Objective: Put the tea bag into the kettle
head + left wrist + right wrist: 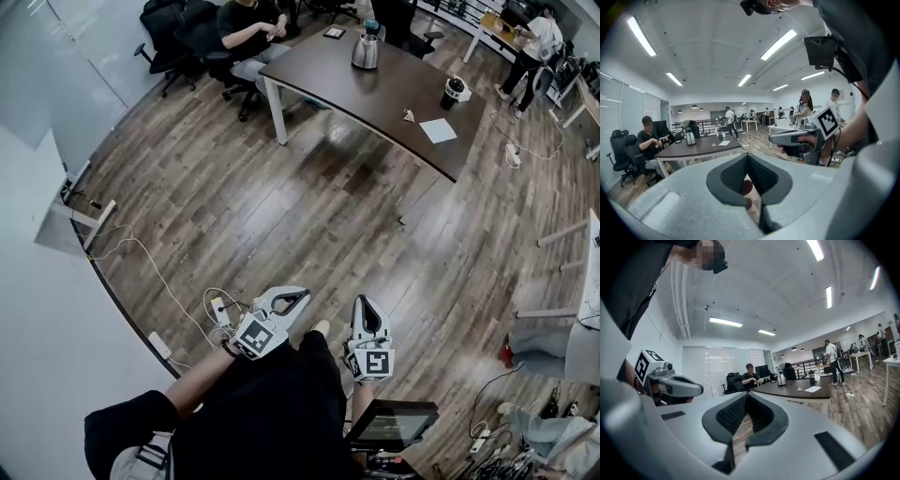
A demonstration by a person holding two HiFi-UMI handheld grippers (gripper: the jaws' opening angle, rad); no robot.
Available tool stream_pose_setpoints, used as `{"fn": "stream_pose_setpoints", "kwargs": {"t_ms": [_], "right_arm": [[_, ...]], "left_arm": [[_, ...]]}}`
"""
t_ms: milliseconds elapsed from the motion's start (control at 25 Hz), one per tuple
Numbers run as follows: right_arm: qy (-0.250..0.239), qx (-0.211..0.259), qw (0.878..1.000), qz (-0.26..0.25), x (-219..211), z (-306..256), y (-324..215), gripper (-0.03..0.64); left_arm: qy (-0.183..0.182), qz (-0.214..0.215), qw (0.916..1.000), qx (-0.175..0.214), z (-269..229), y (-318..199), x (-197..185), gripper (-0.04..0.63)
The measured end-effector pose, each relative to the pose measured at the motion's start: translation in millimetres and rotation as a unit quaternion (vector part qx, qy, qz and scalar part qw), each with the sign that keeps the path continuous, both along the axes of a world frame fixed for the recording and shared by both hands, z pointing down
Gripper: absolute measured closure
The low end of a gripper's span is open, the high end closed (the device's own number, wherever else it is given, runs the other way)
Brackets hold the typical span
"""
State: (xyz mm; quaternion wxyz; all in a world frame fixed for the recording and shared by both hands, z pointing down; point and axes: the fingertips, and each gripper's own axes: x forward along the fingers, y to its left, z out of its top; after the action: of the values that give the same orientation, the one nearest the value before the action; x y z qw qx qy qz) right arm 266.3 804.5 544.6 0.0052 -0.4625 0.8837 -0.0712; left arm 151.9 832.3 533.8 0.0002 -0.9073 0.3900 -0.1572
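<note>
A steel kettle (365, 52) stands on the far side of a dark brown table (375, 94) across the room. A small tea bag (409, 115) lies on the tabletop beside a white sheet of paper (438, 130). Both grippers are held low in front of the person, far from the table. The left gripper (304, 293) has its jaws together with nothing between them, and so does the right gripper (364, 301). In the left gripper view the kettle (690, 137) and tea bag (714, 145) are small and distant; the right gripper view shows the kettle (781, 379) and tea bag (800, 389) too.
Wood floor stretches between me and the table. A black-and-white cup (456, 90) sits near the table's right end. A person (251, 28) sits at its far left on an office chair. White cables (159, 277) trail along the floor at the left wall. Other desks stand at right.
</note>
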Motion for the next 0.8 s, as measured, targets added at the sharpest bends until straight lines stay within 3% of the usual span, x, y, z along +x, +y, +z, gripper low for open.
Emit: {"fn": "stream_pose_setpoints", "kwargs": {"t_ms": [320, 800], "right_arm": [[0.013, -0.015, 1.000, 0.005, 16, 6, -40, 0.607], [0.048, -0.041, 0.998, -0.010, -58, -4, -135, 0.607]], "left_arm": [[0.016, -0.002, 0.9997, -0.016, 10, -36, 4, 0.603], [0.060, 0.053, 0.9966, -0.020, 2, -147, -43, 0.603]]}}
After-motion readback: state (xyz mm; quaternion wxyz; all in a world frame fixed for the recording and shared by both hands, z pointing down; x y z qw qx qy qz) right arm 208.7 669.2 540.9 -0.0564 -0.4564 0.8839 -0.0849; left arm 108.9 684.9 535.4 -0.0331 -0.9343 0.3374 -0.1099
